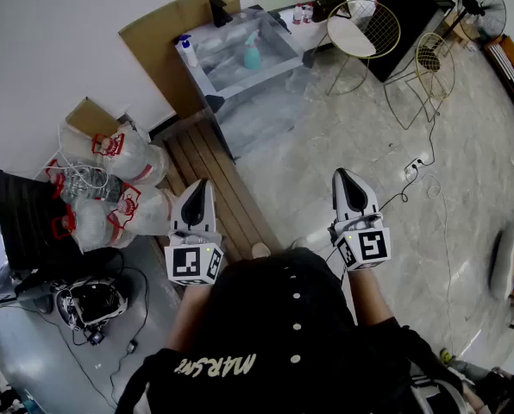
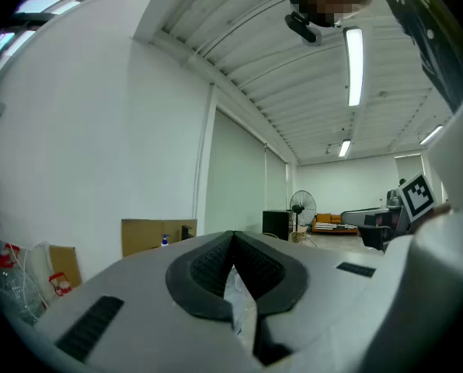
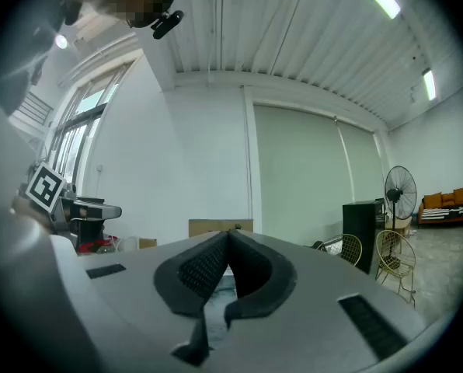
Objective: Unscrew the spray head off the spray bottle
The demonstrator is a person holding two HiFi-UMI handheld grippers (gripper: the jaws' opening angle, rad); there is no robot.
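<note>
standing well back, we hold left gripper [image 1: 199, 186] and right gripper [image 1: 341, 178] level, jaws pressed together, nothing between them. teal spray bottle [image 1: 251, 54] stands upright on the table [image 1: 240, 81], far ahead between both, slightly nearer our left. approach first, we judge.

Distant teal spray bottle [image 1: 252, 55] on far table [image 1: 231, 69], head detail too small to tell; black cabinet [image 1: 410, 15] cut by top edge; person [image 1: 283, 335] cut by bottom edge.
</note>
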